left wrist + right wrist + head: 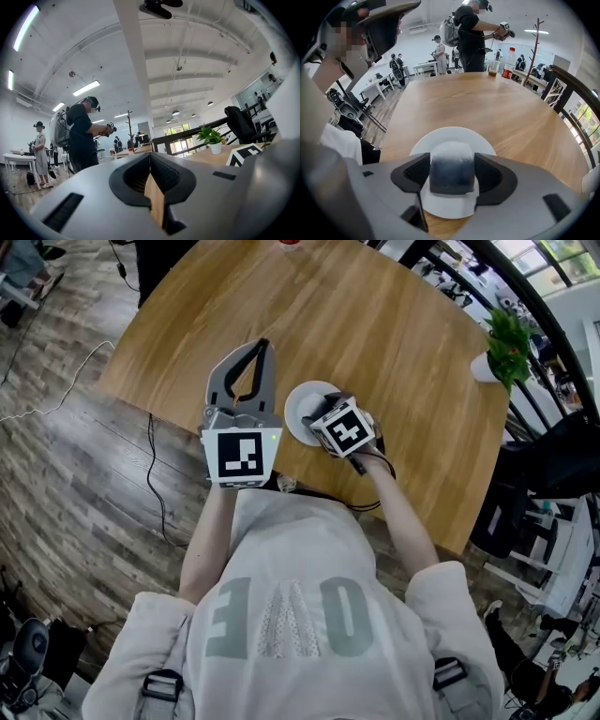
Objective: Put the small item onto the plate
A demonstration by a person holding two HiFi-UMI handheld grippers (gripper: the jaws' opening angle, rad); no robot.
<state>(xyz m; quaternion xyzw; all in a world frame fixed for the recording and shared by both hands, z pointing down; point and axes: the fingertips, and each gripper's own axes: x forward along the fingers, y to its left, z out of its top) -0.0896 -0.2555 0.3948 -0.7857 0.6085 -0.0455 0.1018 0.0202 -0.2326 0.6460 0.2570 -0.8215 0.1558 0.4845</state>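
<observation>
Two grippers are out over the round wooden table (375,324). The right gripper (452,178) clamps the small rounded dark-grey block (452,168) directly over the round white plate (457,133), probably ready to set it down; whether it touches yet, I cannot tell. The left gripper (264,345), jaws pressed together on nothing, waits just beside the plate. A green potted plant (502,338) and a red-capped bottle (510,57) stand well away from the plate, so the way looks unobstructed.

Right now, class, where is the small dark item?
In the right gripper view, the small dark item sits between the fingers of the right gripper, over the white plate on the table.
</observation>
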